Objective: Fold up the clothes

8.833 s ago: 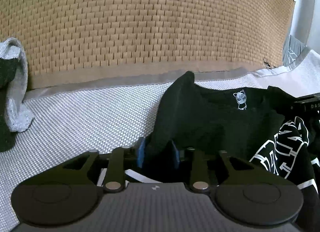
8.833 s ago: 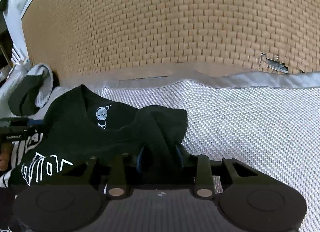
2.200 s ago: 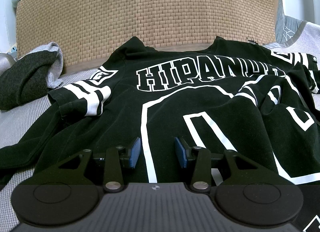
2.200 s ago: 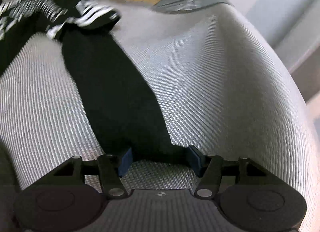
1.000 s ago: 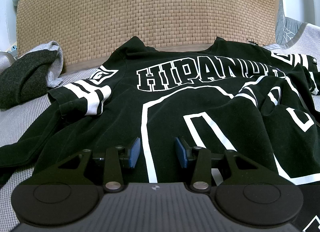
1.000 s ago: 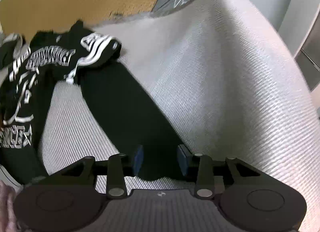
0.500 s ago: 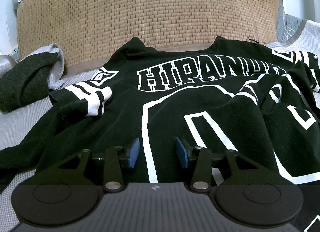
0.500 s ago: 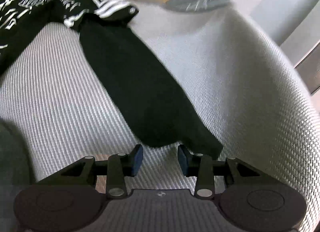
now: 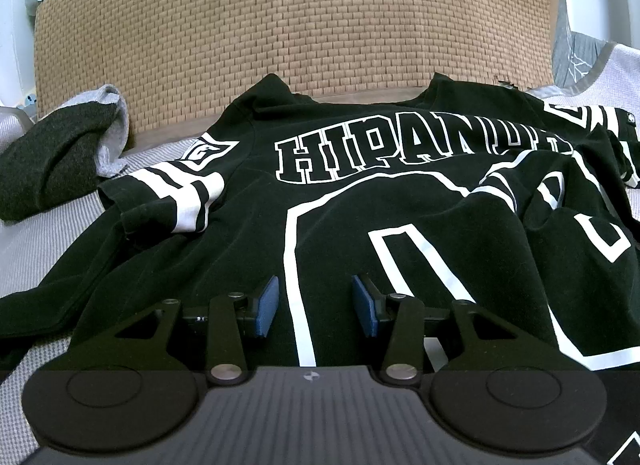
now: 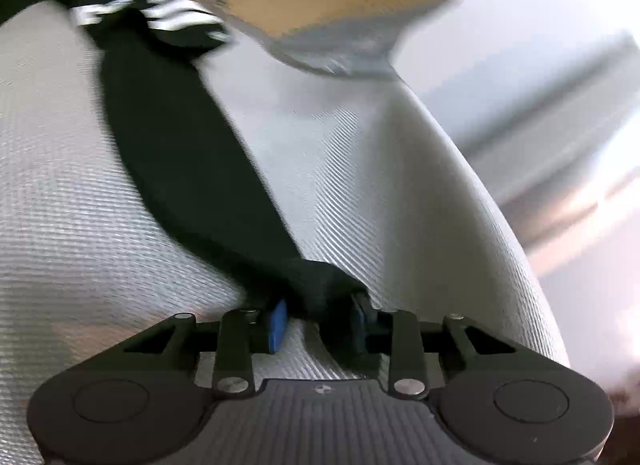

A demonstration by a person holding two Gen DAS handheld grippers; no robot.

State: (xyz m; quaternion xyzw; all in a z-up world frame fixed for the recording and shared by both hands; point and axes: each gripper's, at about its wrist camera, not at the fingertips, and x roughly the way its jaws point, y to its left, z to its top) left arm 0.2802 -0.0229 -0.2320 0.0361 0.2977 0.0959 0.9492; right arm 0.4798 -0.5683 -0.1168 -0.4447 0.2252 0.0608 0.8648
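A black long-sleeved shirt (image 9: 400,225) with white "HIPANDA" lettering lies spread, back up and rumpled, on the grey-white woven bed cover (image 9: 36,241). My left gripper (image 9: 314,301) hovers low over the shirt's lower back, its blue pads (image 9: 267,301) apart and pressing nothing. In the blurred right wrist view one black sleeve (image 10: 192,161) runs down from the shirt's striped shoulder. Its bunched cuff (image 10: 320,281) sits between the pads of my right gripper (image 10: 320,319), whose jaws are closing. The left pad's (image 10: 278,325) blue face still shows.
A woven tan headboard (image 9: 296,17) stands behind the shirt. A dark green and grey garment (image 9: 60,153) lies heaped at the left. On the right the bed cover (image 10: 460,225) rounds off to its edge, with a pale wall and floor beyond.
My right gripper has dropped and swung to the sleeve's end, and its jaws have narrowed around the cuff, which now bunches up between them. The left gripper and the shirt body have not moved.
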